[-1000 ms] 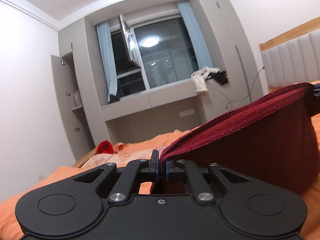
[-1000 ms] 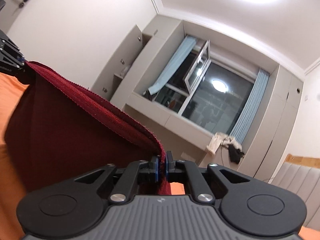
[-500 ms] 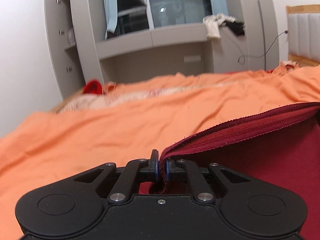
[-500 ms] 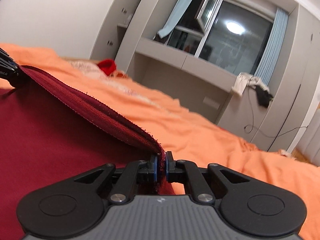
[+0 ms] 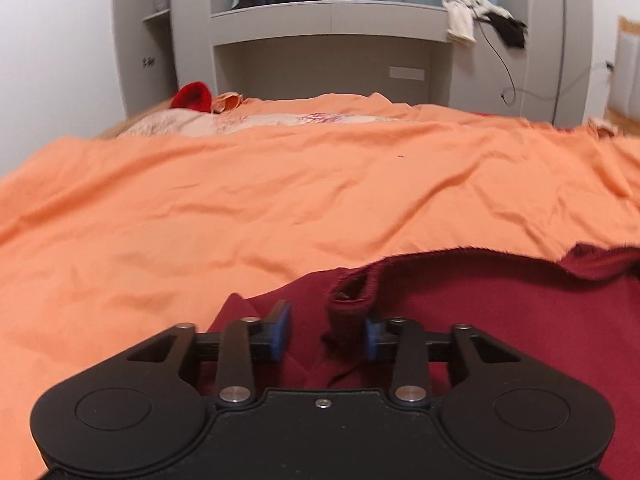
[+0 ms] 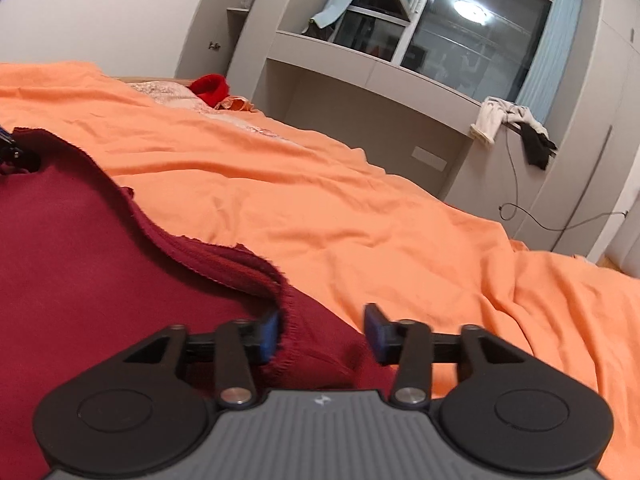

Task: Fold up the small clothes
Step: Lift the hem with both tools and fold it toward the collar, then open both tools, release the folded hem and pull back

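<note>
Dark red garment (image 5: 500,320) lies spread on the bed, on an orange bedsheet (image 5: 280,200); its ribbed hem edge (image 6: 224,264) runs wavy and slightly rumpled across the near part of the cloth. Left hand-held gripper (image 5: 325,334): jaws spread wide, nothing clamped; 1 corner of the hem stands curled up just beside the right-side blue pad, possibly touching it. Right hand-held gripper (image 6: 320,334): jaws likewise wide apart, holding nothing; the other hem corner sits against its left-side pad, the cloth bunched loosely under the opening. Both tools hang low over the garment, 1 at each end of the same edge. Judgement: this reads as the release at the end of a lay-down, with the piece set flat and the hem let go, so the task looks early, no clean fold visible. Next move likely calls for backing both tools off the cloth without dragging the corners, then re-gripping an edge to bring it across. Risk: the curled left corner may snag the pad and pull the hem out of line. Far off, a red cloth item (image 5: 192,97) at the bed's far end, not involved.
</note>
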{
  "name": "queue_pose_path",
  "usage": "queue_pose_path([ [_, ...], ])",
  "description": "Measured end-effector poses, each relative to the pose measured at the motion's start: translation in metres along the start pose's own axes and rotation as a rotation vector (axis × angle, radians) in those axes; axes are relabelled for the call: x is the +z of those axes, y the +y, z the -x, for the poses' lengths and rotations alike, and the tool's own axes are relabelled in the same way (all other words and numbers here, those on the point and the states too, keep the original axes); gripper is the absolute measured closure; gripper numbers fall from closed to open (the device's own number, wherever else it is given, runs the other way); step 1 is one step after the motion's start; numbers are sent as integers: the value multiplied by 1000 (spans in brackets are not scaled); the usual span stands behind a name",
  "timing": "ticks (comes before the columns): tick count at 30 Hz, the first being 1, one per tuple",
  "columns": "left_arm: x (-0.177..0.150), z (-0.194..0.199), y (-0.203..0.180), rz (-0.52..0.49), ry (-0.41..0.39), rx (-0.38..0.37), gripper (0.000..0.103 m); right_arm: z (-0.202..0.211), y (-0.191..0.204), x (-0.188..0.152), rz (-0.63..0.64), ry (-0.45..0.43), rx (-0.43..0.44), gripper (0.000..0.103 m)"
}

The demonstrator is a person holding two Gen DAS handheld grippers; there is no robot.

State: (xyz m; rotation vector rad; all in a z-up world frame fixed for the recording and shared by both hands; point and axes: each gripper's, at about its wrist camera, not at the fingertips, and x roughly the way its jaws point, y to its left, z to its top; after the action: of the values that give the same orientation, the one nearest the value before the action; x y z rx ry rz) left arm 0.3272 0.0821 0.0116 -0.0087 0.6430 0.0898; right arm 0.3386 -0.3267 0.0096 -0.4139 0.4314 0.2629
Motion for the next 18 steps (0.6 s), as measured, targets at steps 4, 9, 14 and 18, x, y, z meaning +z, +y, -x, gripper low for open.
queue_pose_path([
  [4,-2,14,6,51,-28,-15,43,11,-10,-2,-28,-16,-20,8],
  [9,-3,33,4,22,-116,-12,32,41,-24,-2,-12,-91,47,0],
  [14,-4,38,-13,-73,-160,-41,24,45,-19,-5,0,-101,63,0],
  [18,-10,19,-21,-112,-57,40,22,17,-13,-11,14,-36,-106,0],
])
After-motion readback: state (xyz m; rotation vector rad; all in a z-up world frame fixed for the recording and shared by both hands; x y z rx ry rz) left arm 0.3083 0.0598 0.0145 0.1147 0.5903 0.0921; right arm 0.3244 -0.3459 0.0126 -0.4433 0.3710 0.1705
